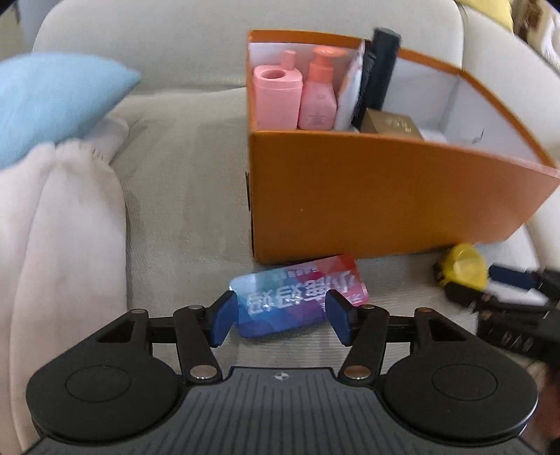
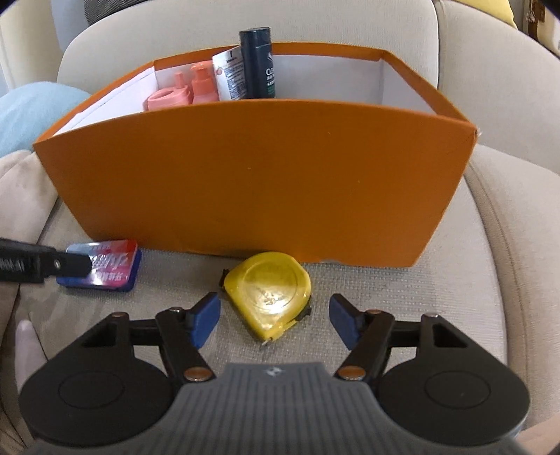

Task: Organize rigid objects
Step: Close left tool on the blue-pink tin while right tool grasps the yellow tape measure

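Note:
An orange box stands on the beige sofa seat; it also shows in the right wrist view. It holds two pink bottles, a white pouch, a dark tube and a gold carton. A blue-and-red flat tin lies in front of the box; my left gripper is open with its fingers on either side of the tin. A yellow tape measure lies in front of the box; my right gripper is open around its near end.
A light blue cushion and a white blanket lie left of the box. The sofa backrest rises behind it. The left gripper's finger shows over the tin in the right wrist view.

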